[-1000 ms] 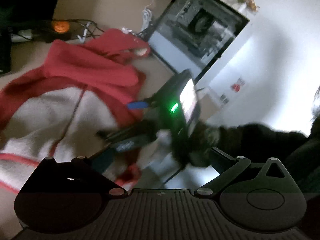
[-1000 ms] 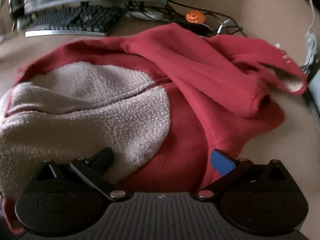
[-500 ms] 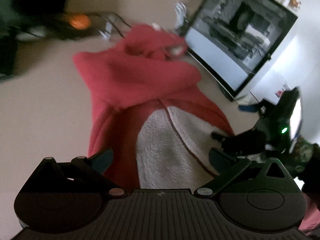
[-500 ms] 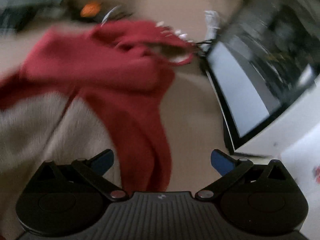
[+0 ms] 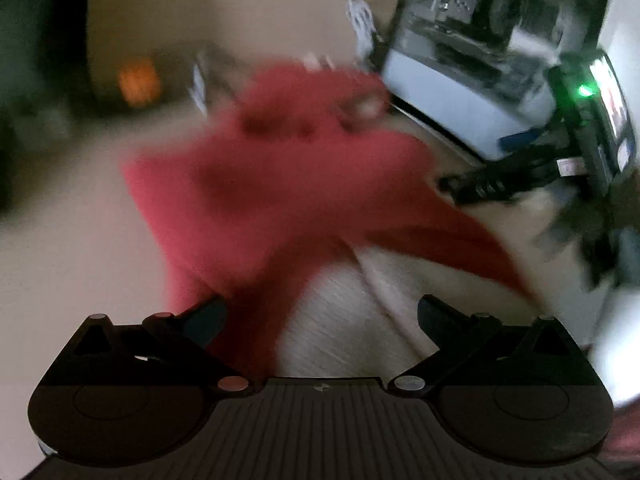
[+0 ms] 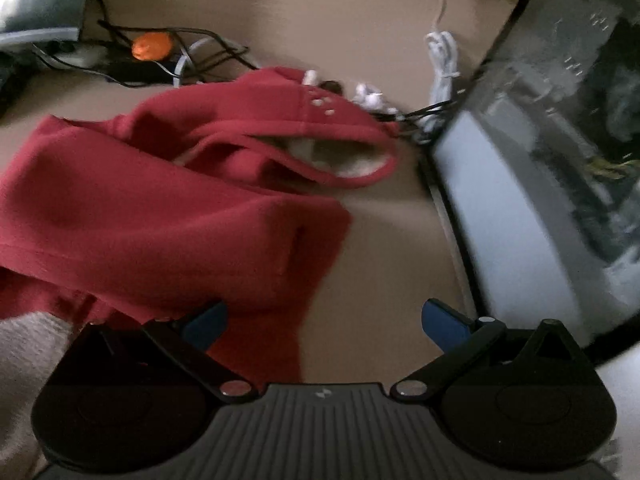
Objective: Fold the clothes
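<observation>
red fleece hoodie (image 6: 168, 216), crumpled, cream lining showing

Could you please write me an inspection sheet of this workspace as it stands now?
Surface: tan tabletop, bare beside the hoodie.
Job's things: red hoodie with pale fleece lining, spread out, hood toward the monitor.
Clutter: orange pumpkin among wires.
Grippers: left claw open over the hoodie, view blurred; right claw open, its left finger over the hoodie's edge. Neither holds cloth.
Cables: black wires behind the hoodie; coiled white cable by the monitor.
Surroundings: monitor at right, lit.
</observation>
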